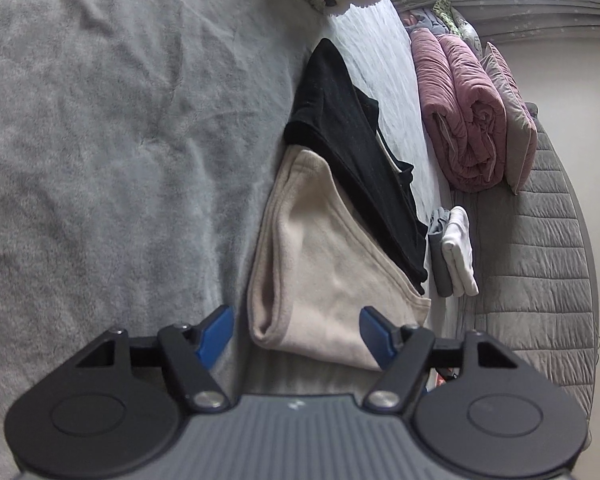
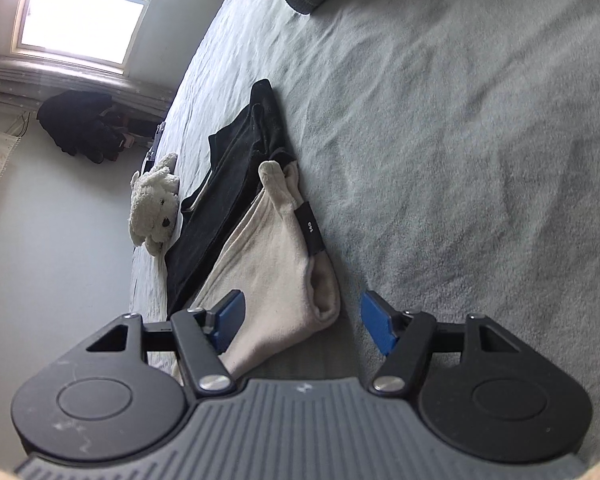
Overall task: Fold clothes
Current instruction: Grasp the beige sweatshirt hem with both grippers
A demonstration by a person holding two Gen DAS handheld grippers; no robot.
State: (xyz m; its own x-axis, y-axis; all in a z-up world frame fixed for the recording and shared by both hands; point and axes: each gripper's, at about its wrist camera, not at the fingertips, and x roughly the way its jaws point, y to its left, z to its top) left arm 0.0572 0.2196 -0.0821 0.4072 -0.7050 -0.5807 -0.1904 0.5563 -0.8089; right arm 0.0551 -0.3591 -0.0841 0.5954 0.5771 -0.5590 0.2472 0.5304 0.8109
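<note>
A beige garment (image 1: 320,260) lies folded on the grey blanket (image 1: 120,120) of a bed, with a black garment (image 1: 348,140) beside it and partly under it. My left gripper (image 1: 296,332) is open, its blue fingers (image 1: 216,332) standing on either side of the beige garment's near end without pressing on it. In the right wrist view the beige garment (image 2: 276,256) carries a black label band (image 2: 312,228), and the black garment (image 2: 236,184) lies behind it. My right gripper (image 2: 304,320) is open astride the beige garment's near corner.
A white plush dog (image 2: 154,204) lies past the black garment. A rolled pink quilt (image 1: 460,112) and a pillow sit at the bed's far side. Small folded grey and white clothes (image 1: 454,252) lie near a grey quilted cover (image 1: 540,260). A window (image 2: 80,8) is beyond the bed.
</note>
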